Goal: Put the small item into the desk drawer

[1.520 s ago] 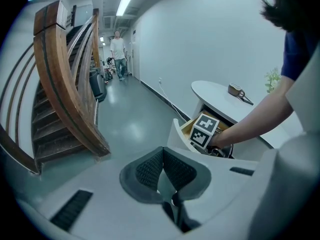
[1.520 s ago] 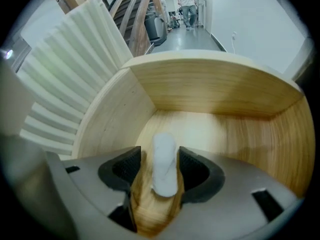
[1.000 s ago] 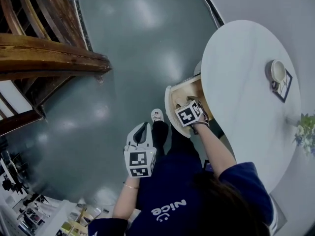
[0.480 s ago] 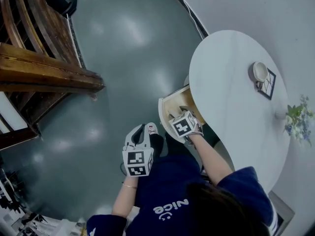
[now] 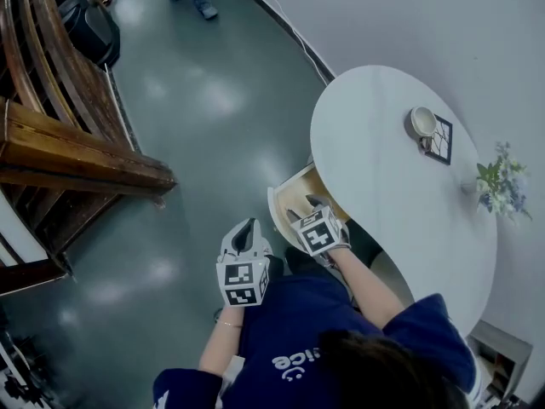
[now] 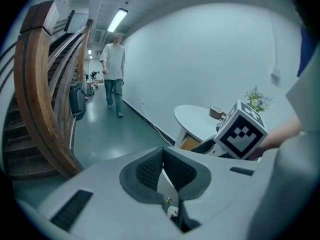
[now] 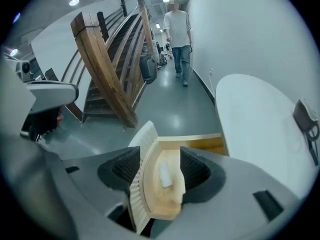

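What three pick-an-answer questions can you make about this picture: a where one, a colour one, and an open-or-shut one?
1. Where is the small white item? A on the floor; B in the open drawer; C on the stairs.
2. What colour is the table top? A white; B red; C black.
3. How do the left gripper's jaws stand? A wide apart; B shut together; C clamped on the drawer.
Answers: 1 B, it lies on the drawer's wooden bottom; 2 A, the oval top is plain white; 3 B, they meet with nothing between.
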The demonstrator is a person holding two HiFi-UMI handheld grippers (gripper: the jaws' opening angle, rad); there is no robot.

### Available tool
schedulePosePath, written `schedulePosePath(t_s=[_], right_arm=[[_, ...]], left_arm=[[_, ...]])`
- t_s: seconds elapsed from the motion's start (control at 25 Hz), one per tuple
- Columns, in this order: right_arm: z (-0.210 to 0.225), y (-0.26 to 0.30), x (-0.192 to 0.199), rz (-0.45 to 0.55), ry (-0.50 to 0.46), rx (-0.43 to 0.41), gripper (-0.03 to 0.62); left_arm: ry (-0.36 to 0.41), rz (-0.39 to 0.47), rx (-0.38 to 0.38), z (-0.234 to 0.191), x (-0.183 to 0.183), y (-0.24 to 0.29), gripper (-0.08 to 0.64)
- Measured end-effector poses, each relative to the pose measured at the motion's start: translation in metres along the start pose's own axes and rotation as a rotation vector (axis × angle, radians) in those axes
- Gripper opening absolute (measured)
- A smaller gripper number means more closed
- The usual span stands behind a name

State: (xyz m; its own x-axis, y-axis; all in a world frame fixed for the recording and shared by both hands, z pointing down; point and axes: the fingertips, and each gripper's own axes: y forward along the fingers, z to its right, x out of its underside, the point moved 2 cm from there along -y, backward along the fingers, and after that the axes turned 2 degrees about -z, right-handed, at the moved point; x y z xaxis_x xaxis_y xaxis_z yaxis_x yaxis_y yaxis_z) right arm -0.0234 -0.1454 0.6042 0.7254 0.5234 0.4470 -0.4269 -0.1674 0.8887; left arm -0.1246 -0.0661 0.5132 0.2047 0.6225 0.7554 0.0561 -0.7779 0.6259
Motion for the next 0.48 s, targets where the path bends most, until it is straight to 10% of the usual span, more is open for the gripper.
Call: schedulePosePath(t_s=[0.48], right_arm=[[-0.009,-0.077,-0.022,0.237,0.1,0.06,0.256]], left_arm=[[0.057,0.1,0.086,0.024,-0.032,-0.01,0.003]])
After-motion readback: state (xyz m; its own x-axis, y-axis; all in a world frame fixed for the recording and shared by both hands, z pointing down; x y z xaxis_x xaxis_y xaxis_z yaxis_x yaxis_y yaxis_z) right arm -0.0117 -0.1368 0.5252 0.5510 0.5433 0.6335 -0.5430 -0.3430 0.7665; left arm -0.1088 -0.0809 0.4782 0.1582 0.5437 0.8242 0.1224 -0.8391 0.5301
